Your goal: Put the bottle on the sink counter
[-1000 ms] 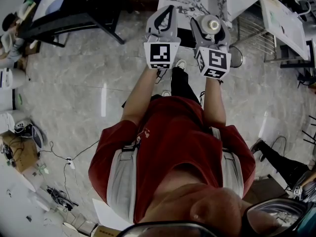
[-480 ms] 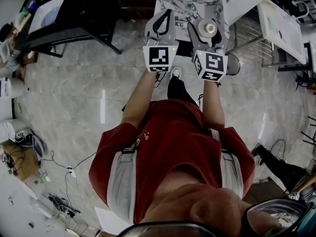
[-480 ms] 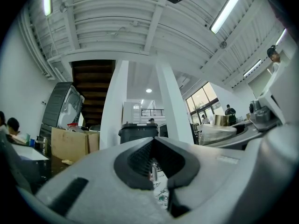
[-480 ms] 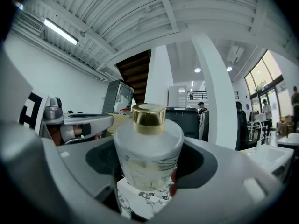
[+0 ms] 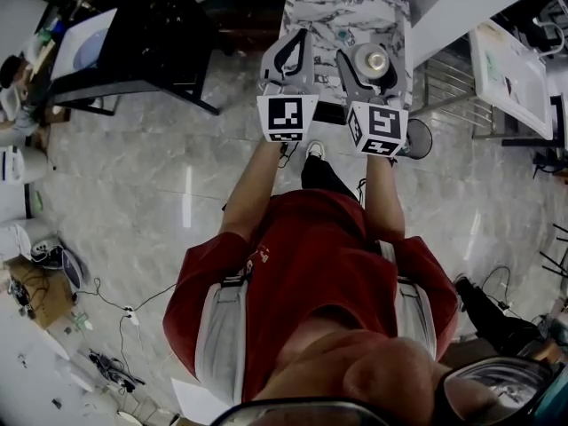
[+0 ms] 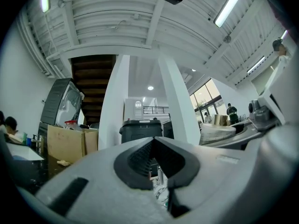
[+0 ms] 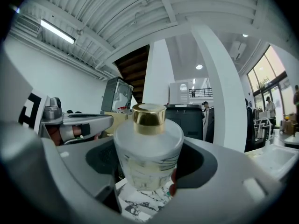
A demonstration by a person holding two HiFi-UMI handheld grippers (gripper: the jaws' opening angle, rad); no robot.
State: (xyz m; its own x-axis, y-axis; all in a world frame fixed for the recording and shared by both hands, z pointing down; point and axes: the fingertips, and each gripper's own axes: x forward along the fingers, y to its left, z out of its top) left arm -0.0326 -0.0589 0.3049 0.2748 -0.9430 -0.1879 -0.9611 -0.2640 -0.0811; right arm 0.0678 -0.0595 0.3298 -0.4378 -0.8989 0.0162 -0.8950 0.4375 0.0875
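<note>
A frosted white bottle (image 7: 148,153) with a gold cap stands upright between the jaws of my right gripper (image 7: 149,174), which is shut on its body. From above, the bottle (image 5: 376,59) and right gripper (image 5: 373,50) hang over the near part of the grey-veined marble sink counter (image 5: 333,7). The same marble pattern shows under the bottle in the right gripper view. My left gripper (image 5: 295,38) is beside it on the left, over the counter's near edge. In its own view the left gripper (image 6: 155,146) has its jaws together with nothing between them.
A black table (image 5: 133,25) stands at the far left and a metal rack (image 5: 453,69) to the right of the counter. A white basin (image 7: 275,157) shows at the right. Cables and boxes (image 5: 35,282) lie on the floor at the left. Another person's leg (image 5: 497,304) is at lower right.
Both grippers have moved forward from over the floor to over the marble counter's near part. The bottle has travelled with the right gripper, still held upright.
</note>
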